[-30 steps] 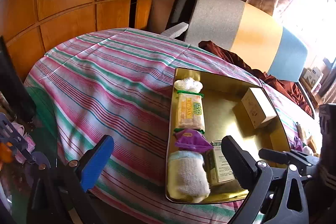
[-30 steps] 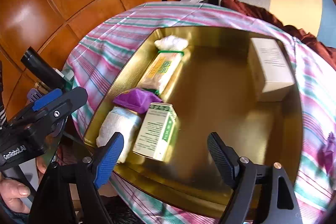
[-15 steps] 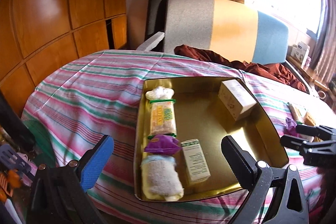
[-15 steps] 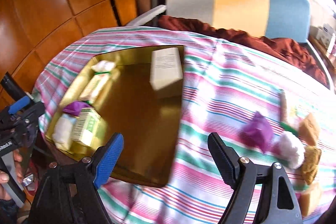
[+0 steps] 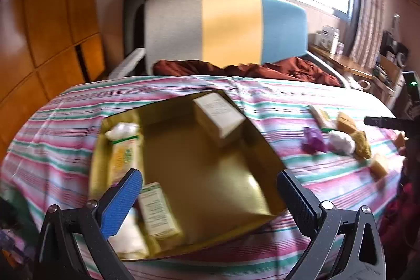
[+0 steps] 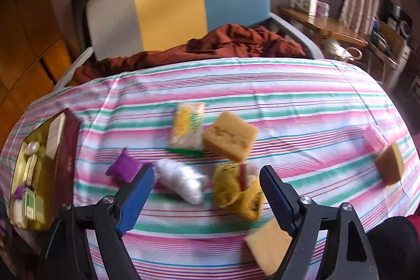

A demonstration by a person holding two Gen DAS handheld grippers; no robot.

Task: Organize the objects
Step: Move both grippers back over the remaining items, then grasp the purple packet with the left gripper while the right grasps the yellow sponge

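**Loose items being surveyed beside the gold tray**

Right gripper (image 6: 206, 190): being held wide open, empty, above the loose pile well right of the gold tray (image 5: 262, 148). Left gripper (image 5: 208, 192): being held wide open, empty, over the tray's near edge.

Nearest the right gripper: a yellow bundle (image 6: 237, 192) and a white wrapped piece (image 6: 181, 180) are lying between the jaws; a purple packet (image 6: 123, 168) is lying toward the tray. Farther: a tan sponge (image 6: 229, 135) and a green-yellow packet (image 6: 187, 123).

Step judged: a next pick is being chosen. A descent onto one item, then carriage to the tray, is being called for.

Everything is being blurred; labels cannot be read, and the tray's near corner is being hidden behind the left fingers.
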